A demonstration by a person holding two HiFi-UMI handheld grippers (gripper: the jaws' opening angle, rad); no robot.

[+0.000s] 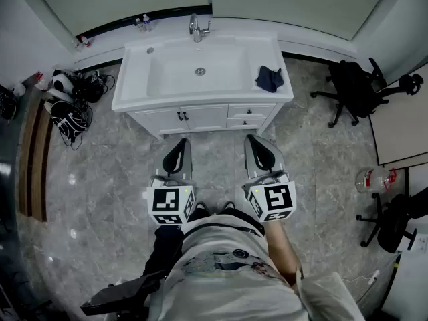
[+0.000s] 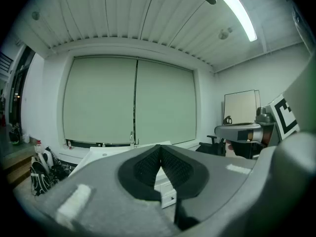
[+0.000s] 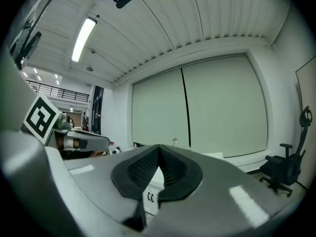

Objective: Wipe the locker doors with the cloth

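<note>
Two tools face the sink cabinet point(image 1: 200, 118): the left tool point(image 1: 176, 154) has its jaws together, empty, and the right tool point(image 1: 263, 151) likewise. At the right tool's twelve o'clock, a dark, seemingly crumpled cloth point(image 1: 269, 78) lies on the tabletop point(image 1: 267, 95).

The basin point(image 1: 134, 79) is glossy white, like ceramic, and the tap point(image 1: 198, 27) is shiny metal. The cloth point(image 1: 269, 78) is dark, soft and crumpled. The doors point(image 1: 207, 119) are smooth white. The floor point(image 1: 100, 179) is polished grey stone-look tile. The left gripper point(image 2: 159, 148) and right gripper point(image 3: 158, 148) are matt grey plastic with black, finely ribbed pads point(image 2: 144, 169).
</note>
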